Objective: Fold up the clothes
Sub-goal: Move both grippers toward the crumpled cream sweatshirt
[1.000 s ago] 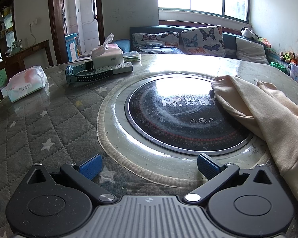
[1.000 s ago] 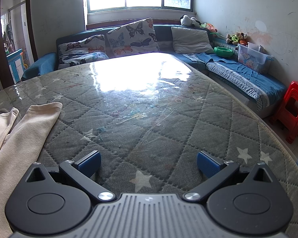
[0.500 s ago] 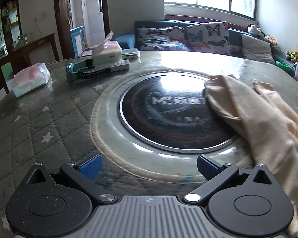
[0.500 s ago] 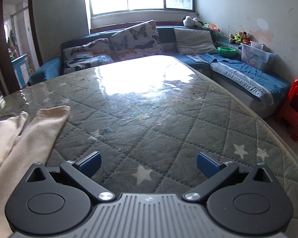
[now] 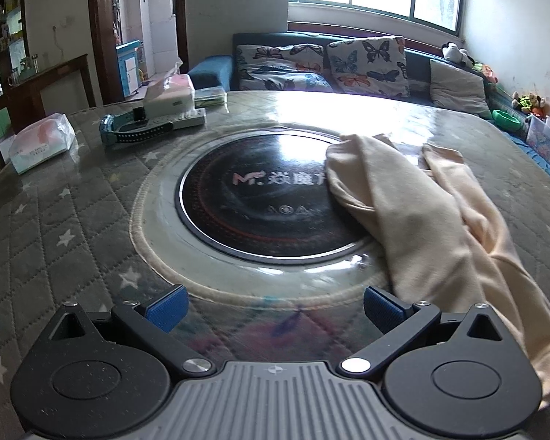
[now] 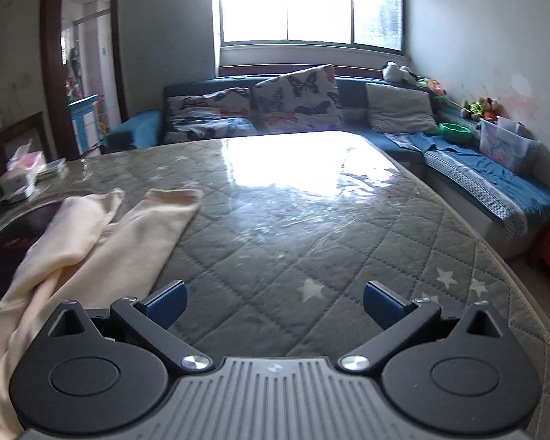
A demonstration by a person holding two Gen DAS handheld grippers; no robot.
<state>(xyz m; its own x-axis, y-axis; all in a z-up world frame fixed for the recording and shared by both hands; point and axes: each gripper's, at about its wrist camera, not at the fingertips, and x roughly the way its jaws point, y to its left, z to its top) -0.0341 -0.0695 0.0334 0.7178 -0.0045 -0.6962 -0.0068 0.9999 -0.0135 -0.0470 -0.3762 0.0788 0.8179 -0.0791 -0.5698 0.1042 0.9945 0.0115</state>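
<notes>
- Both grippers were wide open and empty. The left gripper (image 5: 273, 302) hung low over the near edge of the desk (image 5: 55, 227), and the right gripper (image 6: 274, 302) did the same further right.
- The garment (image 5: 414, 220), a cream thing with two long tube parts (pants or sleeves, couldn't tell), lay unfolded and rumpled on the desk. It ran from the near right up toward the middle, with one end draped over the right side of the black hotplate (image 5: 260, 201).
- In the right wrist view the same garment (image 6: 102, 242) sat to the left of that gripper, with its two ends spread apart on the quilted cover.
- Folding hadn't started, I'd guess.
- Possible trouble: the desk cover looked glossy, so the cloth could slide instead of creasing when one side gets pulled.
- The two tubes overlapped, so a pinch might catch both layers, or only one, and the fold would come out crooked.
- The far-left clutter, a tissue box (image 5: 168, 93) and a wipes pack (image 5: 42, 143), was well apart, so no real snag risk there.
</notes>
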